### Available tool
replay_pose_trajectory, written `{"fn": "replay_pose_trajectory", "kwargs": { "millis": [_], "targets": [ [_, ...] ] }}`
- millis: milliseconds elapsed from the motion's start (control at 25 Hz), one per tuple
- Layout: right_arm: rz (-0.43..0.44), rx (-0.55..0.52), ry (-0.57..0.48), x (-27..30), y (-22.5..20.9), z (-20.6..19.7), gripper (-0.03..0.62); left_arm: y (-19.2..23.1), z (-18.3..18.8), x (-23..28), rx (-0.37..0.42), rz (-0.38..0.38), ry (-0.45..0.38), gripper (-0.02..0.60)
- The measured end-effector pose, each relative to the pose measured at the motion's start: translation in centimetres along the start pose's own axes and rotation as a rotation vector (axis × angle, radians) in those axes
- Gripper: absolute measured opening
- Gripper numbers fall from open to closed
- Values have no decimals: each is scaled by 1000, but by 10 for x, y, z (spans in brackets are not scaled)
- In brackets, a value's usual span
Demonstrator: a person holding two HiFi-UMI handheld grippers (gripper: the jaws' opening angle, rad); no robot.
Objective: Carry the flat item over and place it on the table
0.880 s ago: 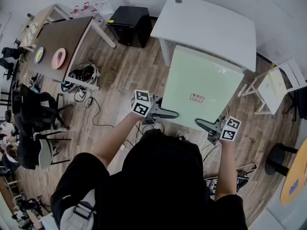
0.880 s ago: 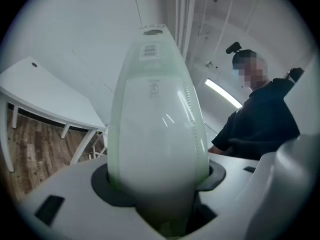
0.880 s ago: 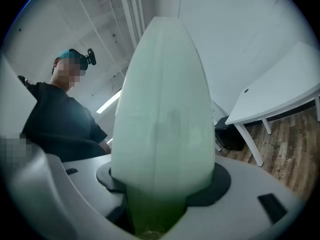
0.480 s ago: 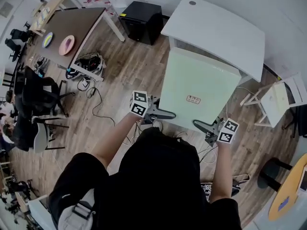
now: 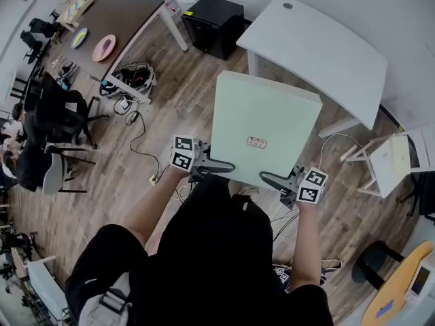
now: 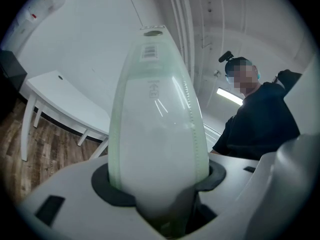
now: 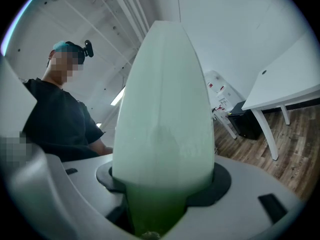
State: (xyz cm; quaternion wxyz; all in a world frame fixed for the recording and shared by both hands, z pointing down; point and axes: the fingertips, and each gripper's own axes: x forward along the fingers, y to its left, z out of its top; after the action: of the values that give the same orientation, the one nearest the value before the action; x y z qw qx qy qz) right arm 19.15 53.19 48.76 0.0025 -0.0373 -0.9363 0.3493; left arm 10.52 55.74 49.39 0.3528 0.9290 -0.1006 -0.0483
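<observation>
A pale green flat item (image 5: 265, 128) with a small label hangs level above the wooden floor, just short of the white table (image 5: 319, 43). My left gripper (image 5: 221, 166) is shut on its near edge at the left. My right gripper (image 5: 275, 179) is shut on the same edge at the right. In the left gripper view the flat item (image 6: 157, 134) fills the gap between the jaws of the left gripper (image 6: 157, 184) and runs away edge-on. The right gripper view shows the flat item (image 7: 162, 124) clamped the same way in the right gripper (image 7: 162, 184).
A black cabinet (image 5: 216, 26) stands left of the white table. A brown table (image 5: 129, 12) with plates is at the upper left, a bag (image 5: 132, 77) and cables (image 5: 136, 124) beside it. Office chairs (image 5: 61, 114) stand at the left, a small white stool (image 5: 391, 161) at the right.
In the head view the flat item and both grippers have drifted left, and the white table now sits further right. Both grippers keep the same hold on the near edge.
</observation>
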Motion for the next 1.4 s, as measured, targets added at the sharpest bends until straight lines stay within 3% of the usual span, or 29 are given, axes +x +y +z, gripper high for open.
{"fn": "replay_pose_trajectory", "kwargs": {
  "millis": [280, 680, 1000, 1400],
  "targets": [
    [15, 30, 47, 13, -29, 18, 308, 28, 16, -9, -26, 25, -54, 295],
    [-25, 87, 13, 55, -92, 46, 308, 97, 54, -41, -66, -4, -8, 295],
    [-89, 98, -6, 94, -154, 98, 308, 165, 114, -67, -70, -67, 15, 295],
    [-155, 150, -71, 132, -199, 133, 308, 219, 160, -96, -117, -121, 83, 295]
  ]
}}
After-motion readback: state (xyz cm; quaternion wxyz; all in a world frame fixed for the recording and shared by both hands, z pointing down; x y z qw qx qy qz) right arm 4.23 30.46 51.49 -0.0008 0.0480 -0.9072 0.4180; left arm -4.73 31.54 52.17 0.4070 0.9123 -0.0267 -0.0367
